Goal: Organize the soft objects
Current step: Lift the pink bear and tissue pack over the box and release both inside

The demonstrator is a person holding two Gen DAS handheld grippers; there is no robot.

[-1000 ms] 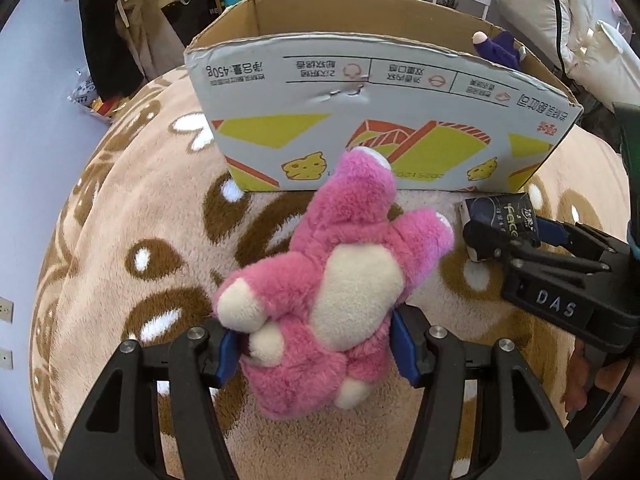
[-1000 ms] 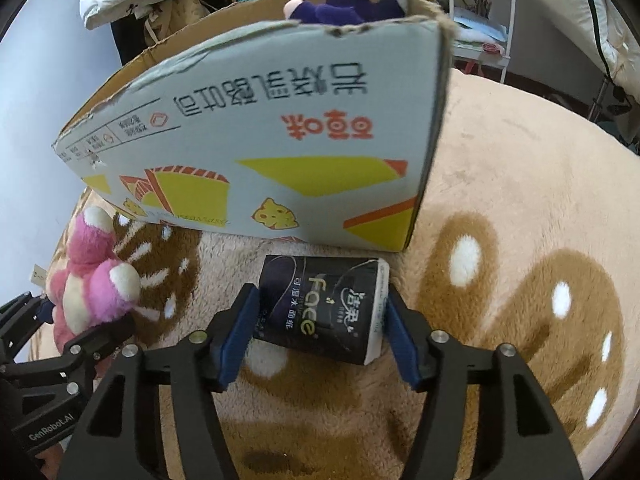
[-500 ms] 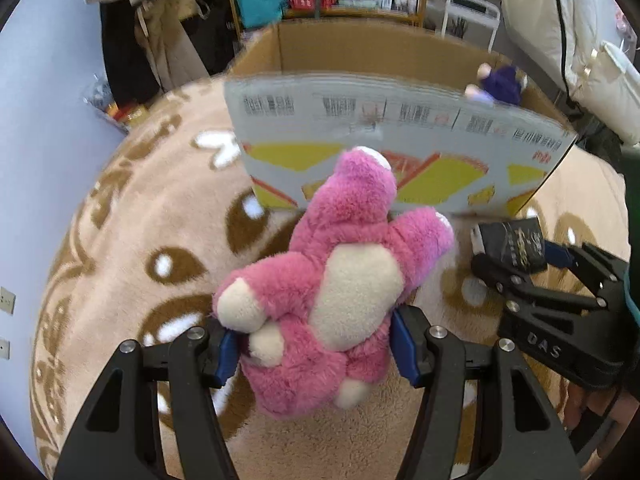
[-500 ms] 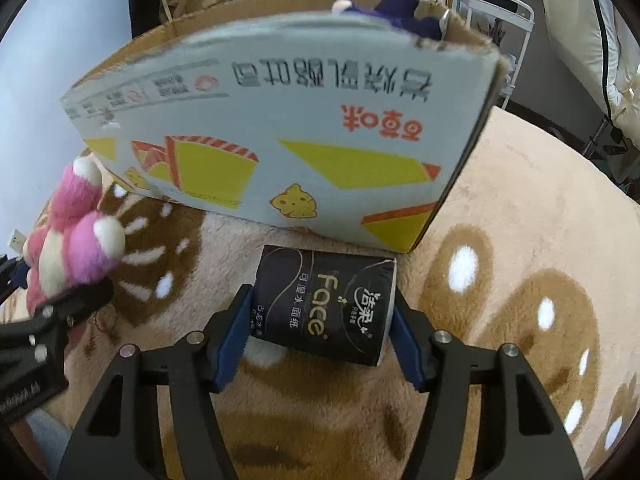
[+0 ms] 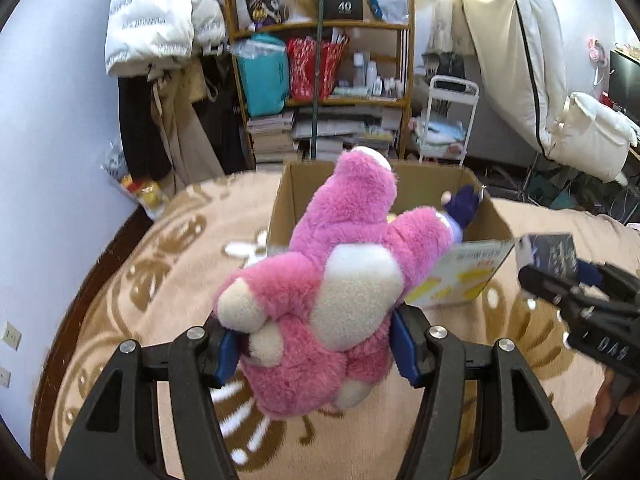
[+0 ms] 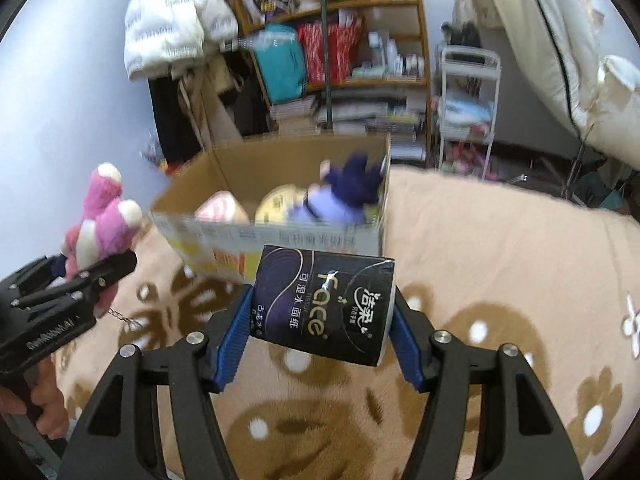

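Note:
My left gripper (image 5: 316, 344) is shut on a pink plush bear (image 5: 332, 288) and holds it up in the air before the open cardboard box (image 5: 476, 264). My right gripper (image 6: 324, 328) is shut on a black tissue pack (image 6: 324, 304), lifted above the blanket just in front of the box (image 6: 280, 236). Inside the box lie a purple plush toy (image 6: 344, 192), a pink soft item (image 6: 220, 210) and a yellowish round item (image 6: 280, 204). The bear (image 6: 104, 224) and the left gripper (image 6: 76, 280) show at the left of the right wrist view. The right gripper (image 5: 560, 276) shows at the right of the left wrist view.
The box stands on a tan blanket with brown patterns (image 6: 500, 280). Behind it are a cluttered wooden shelf (image 5: 320, 80), hanging coats (image 5: 160, 40), a white cart (image 5: 448, 120) and a white cover at the right (image 5: 560, 80).
Both grippers have risen with their loads. The bear and the tissue pack have left the blanket, and the views now look over the box's near wall into its inside.

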